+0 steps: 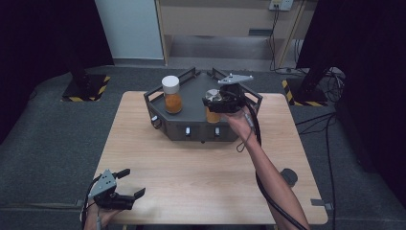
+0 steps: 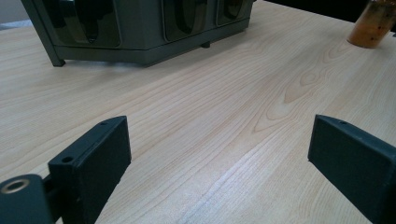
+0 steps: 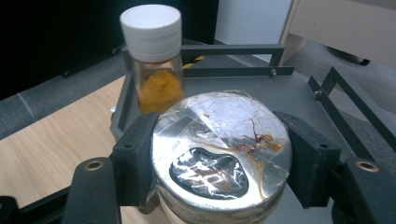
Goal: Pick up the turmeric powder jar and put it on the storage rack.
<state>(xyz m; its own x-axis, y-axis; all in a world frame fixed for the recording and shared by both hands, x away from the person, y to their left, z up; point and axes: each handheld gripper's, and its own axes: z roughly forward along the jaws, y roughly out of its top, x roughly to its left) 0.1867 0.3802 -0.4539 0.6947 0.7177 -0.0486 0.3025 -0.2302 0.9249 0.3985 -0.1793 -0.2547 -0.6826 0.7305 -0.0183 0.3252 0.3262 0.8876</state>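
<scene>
Two jars: my right gripper [image 3: 219, 154] pinches the foil-topped jar [image 3: 222, 149] over the rack [image 1: 191, 103]; white-capped jar [image 1: 171, 94] stands on it; left gripper [image 1: 125, 188] spread, bare table [image 1: 191, 177] before the rack.

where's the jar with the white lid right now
The jar with the white lid stands at the left of the dark tray in the high view, at the table's far side, apart from the foil-topped jar clamped in the right gripper.

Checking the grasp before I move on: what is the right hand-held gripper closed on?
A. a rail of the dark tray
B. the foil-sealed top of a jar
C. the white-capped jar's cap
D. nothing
B: in the right gripper view the right hand-held gripper presses both jaws against the foil-sealed jar top, while the white-capped jar stands apart behind it.
</scene>
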